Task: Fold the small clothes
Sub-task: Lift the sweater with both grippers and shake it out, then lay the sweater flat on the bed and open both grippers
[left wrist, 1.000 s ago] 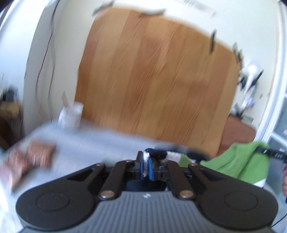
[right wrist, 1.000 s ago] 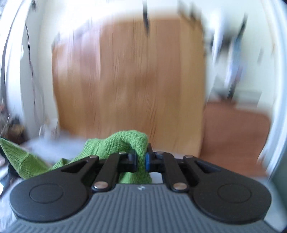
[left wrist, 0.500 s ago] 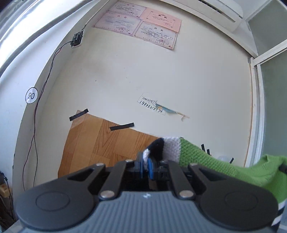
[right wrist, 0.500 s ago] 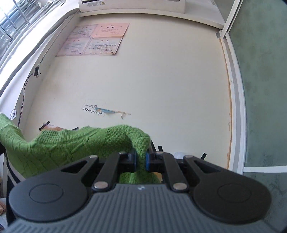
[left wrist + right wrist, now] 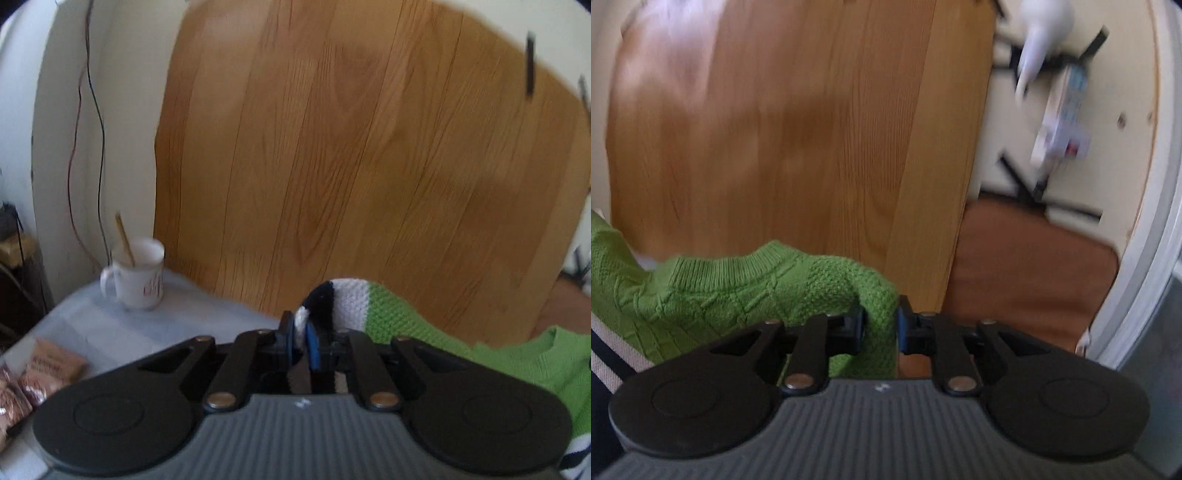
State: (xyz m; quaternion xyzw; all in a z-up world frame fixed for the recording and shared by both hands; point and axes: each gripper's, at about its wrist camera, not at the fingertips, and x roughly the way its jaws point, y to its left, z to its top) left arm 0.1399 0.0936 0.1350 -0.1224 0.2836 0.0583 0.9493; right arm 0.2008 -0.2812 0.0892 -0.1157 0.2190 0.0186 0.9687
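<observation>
Both cams sit just behind their own fingers, looking fwd and roughly level. Left wrist view faces the wood panel (image 5: pixel 369 166) behind the table (image 5: pixel 110 325), w/ the table's far left corner and a mug (image 5: pixel 136 277) close in. Right wrist view faces the same panel's right edge, plus wall beyond. Shared: panel and green sweater (image 5: pixel 738 288).

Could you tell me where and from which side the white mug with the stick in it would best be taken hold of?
Probably by the handle of the white mug, coming from the left of the left wrist view, since the loop juts out on that side. The mug stands upright on the pale table, and the stick leans out of its mouth, so a grip from above looks awkward.
</observation>
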